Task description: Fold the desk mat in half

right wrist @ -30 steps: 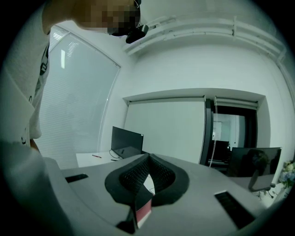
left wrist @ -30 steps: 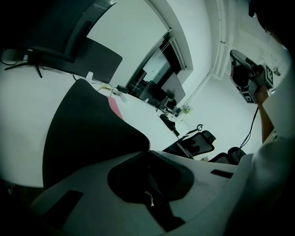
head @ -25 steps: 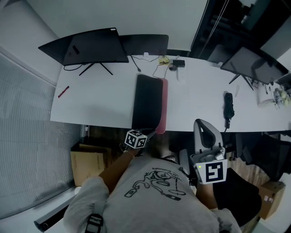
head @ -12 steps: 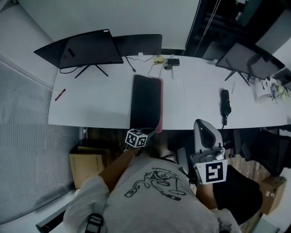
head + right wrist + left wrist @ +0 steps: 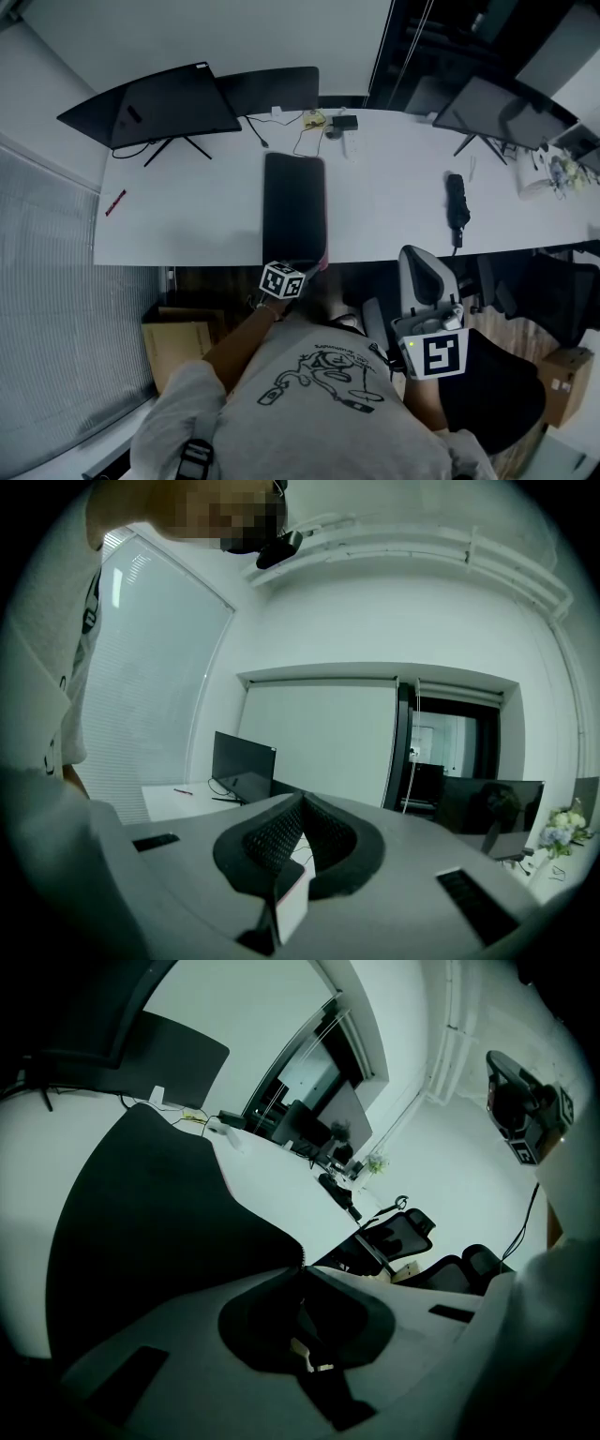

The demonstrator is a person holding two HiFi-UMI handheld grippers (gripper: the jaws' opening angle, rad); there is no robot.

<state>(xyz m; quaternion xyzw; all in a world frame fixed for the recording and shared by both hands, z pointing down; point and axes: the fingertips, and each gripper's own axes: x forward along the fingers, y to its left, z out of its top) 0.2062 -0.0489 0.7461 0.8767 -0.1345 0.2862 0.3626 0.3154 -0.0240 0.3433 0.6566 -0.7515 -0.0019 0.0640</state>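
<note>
The right gripper [image 5: 303, 797] is pointing level across the room, its jaws pressing together with nothing between them. Beyond them, a dark monitor [image 5: 242, 757] is standing on a white desk [image 5: 167, 804], and window blinds [image 5: 150, 686] are hanging at the left.

black desk mat [image 5: 293, 202] lies folded lengthwise.

office, white desk [image 5: 187, 225], monitors [image 5: 164, 103], swivel chair [image 5: 424, 277]

Clutter around the white desk [image 5: 187, 225]
Two monitors [image 5: 155, 101] upper left, third monitor [image 5: 487, 111] upper right, red pen [image 5: 115, 202] left, black umbrella [image 5: 456, 208] right, cardboard box [image 5: 173, 342] lower left.
</note>
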